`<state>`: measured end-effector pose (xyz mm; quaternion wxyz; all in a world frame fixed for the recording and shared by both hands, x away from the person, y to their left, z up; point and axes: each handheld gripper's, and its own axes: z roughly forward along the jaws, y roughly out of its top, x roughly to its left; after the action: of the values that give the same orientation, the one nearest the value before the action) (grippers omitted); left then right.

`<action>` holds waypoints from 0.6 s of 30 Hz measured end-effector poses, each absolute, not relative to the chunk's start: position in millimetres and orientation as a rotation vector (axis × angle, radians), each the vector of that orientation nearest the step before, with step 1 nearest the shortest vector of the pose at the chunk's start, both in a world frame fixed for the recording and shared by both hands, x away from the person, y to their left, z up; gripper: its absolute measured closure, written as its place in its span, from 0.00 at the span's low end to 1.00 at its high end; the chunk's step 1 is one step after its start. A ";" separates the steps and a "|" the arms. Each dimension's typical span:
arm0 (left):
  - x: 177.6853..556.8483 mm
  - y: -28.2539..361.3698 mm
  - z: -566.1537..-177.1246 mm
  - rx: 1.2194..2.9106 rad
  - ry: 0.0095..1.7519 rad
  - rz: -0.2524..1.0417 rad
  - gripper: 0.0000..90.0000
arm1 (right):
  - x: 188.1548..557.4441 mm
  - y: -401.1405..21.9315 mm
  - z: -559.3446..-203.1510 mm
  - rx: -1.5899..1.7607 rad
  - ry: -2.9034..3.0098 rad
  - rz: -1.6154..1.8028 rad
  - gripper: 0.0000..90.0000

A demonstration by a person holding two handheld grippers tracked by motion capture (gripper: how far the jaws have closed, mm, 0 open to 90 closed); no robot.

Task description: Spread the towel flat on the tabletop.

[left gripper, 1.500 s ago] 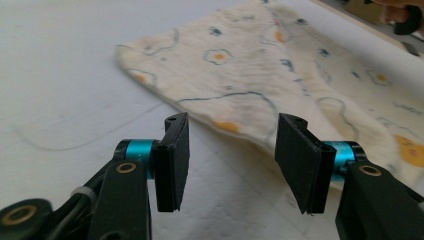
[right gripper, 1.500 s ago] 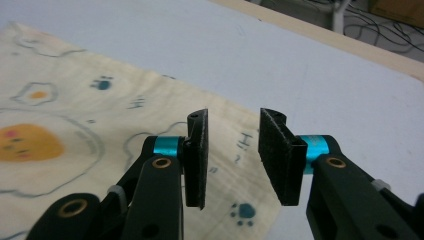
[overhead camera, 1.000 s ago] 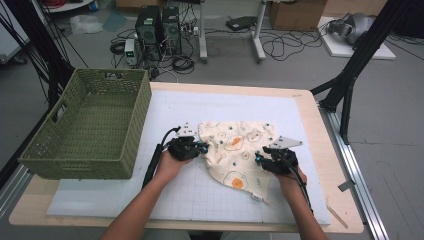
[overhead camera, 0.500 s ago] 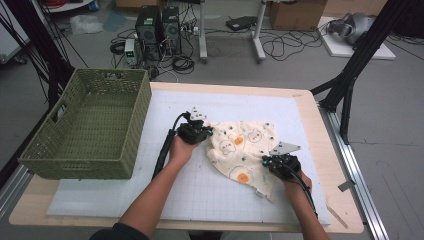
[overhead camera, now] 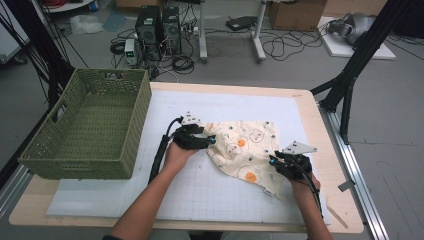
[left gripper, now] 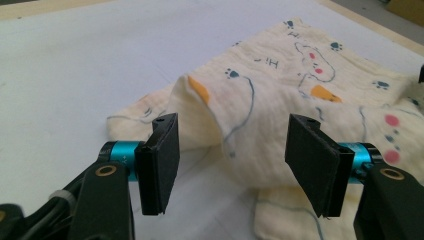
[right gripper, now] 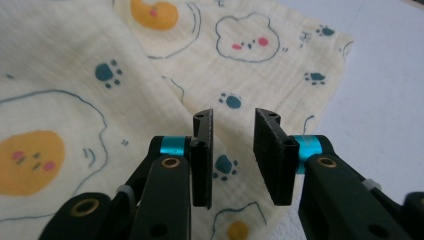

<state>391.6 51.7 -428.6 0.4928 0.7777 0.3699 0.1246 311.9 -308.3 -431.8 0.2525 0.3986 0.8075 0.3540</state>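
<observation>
we see a cream muslin cloth printed with bears, fried eggs and blue paw prints [overhead camera: 246, 152] lying rumpled on the white gridded mat of the wooden worktop [overhead camera: 300, 102], right of centre, well apart from the green woven plastic basket [overhead camera: 90, 127] at the left edge.

the left hand-held gripper [overhead camera: 210, 141] sits at the cloth's left corner. in the left gripper view its jaws have just been opening and stand wide apart, with a raised fold of cloth [left gripper: 210, 115] just beyond them and nothing pressed between the pads.

the right hand-held gripper [overhead camera: 274, 161] rests at the cloth's lower right edge. in the right gripper view its jaws have just been parting again and stand a little apart, hovering over the fabric without pinching it.

we judge the step in hand to be folding or straightening the cloth, with both grips being reset. to do it well, we suggest each hand-held gripper takes a single layer right at a corner, not the bunched fold. we then pull the edge taut between both hands and lay it flat before letting go, so no crease stays trapped underneath.
</observation>
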 end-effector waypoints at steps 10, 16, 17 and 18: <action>373.1 30.4 -444.2 2.100 0.728 0.272 0.71 | 305.3 -308.0 -427.6 1.073 2.182 1.000 0.73; 367.4 22.4 -445.8 2.173 0.691 0.366 0.76 | 305.2 -311.2 -429.0 1.095 2.175 1.005 0.73; 367.1 24.8 -444.3 2.185 0.693 0.371 0.88 | 305.5 -310.9 -429.8 1.103 2.178 1.003 0.73; 366.9 27.2 -443.7 2.180 0.711 0.353 0.94 | 305.8 -310.9 -430.3 1.103 2.180 1.003 0.73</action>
<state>366.9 27.2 -443.7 0.3992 0.8616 0.2809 0.1395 305.8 -310.9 -430.3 0.2474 0.4047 0.7998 0.3679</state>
